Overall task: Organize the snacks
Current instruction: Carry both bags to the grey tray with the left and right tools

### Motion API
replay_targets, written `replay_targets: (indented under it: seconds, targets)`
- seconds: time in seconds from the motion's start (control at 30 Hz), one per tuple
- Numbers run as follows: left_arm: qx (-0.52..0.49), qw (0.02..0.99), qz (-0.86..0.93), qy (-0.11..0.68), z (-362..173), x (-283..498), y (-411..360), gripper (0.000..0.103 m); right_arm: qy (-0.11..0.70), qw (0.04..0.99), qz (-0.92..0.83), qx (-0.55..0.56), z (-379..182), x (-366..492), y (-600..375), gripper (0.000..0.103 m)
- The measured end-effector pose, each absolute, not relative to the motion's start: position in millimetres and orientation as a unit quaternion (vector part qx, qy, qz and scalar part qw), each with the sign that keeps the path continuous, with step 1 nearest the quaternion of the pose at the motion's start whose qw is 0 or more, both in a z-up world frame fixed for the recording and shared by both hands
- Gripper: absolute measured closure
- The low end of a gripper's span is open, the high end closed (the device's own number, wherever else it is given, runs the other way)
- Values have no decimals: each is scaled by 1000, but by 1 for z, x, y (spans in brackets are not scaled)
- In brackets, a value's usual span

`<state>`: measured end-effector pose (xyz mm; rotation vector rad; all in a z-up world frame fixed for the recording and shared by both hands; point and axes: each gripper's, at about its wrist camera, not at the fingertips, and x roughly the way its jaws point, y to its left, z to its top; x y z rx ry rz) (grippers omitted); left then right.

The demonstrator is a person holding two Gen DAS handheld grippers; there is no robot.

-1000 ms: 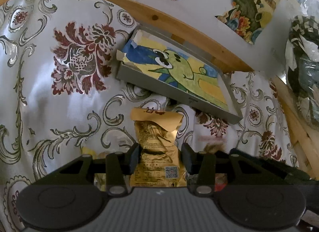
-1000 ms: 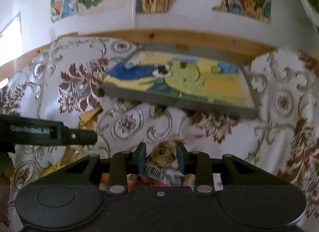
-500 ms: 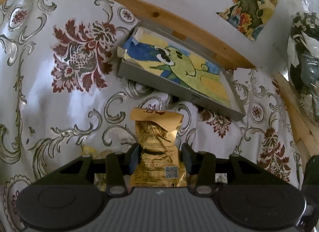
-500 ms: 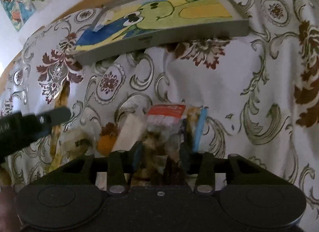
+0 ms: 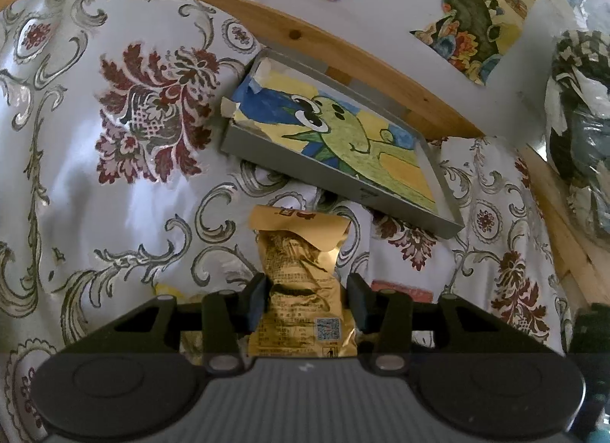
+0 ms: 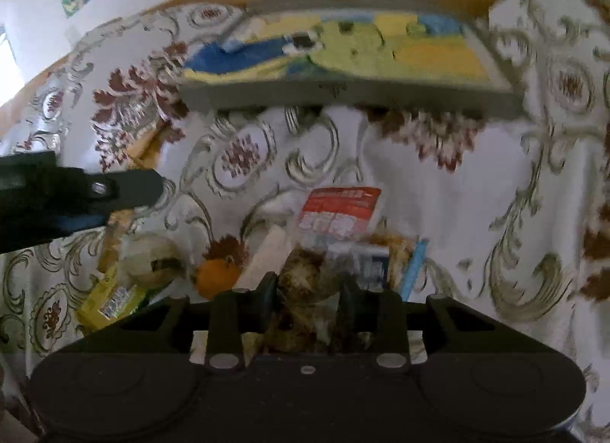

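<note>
Pinching the gold packet (image 5: 305, 290), the left gripper (image 5: 306, 300) risks dropping it short of the grey tray (image 5: 331, 180) at one o'clock, while the right gripper (image 6: 306, 298) squeezes a clear snack bag (image 6: 309, 279).

Gold foil snack packet (image 5: 301, 283): crinkled, upright, printed text and QR code at the lower end, held off the patterned cloth. Clear snack bag (image 6: 335, 229): red-and-white label, brown contents. Yellow packet (image 6: 108, 300) and orange round item (image 6: 217, 277): laid alongside on the cloth.

a home, floral tablecloth (image 5: 145, 130), drawings taped on wall (image 5: 476, 8)
</note>
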<state>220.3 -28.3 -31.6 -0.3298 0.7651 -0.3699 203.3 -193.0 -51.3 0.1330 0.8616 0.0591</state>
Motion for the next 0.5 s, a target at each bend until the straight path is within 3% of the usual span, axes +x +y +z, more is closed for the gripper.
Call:
replay_targets:
  seconds: [0.5]
  targets:
    - [-157, 909, -179, 342, 0, 264, -45, 54, 310, 944, 29, 108, 4, 229, -231, 69]
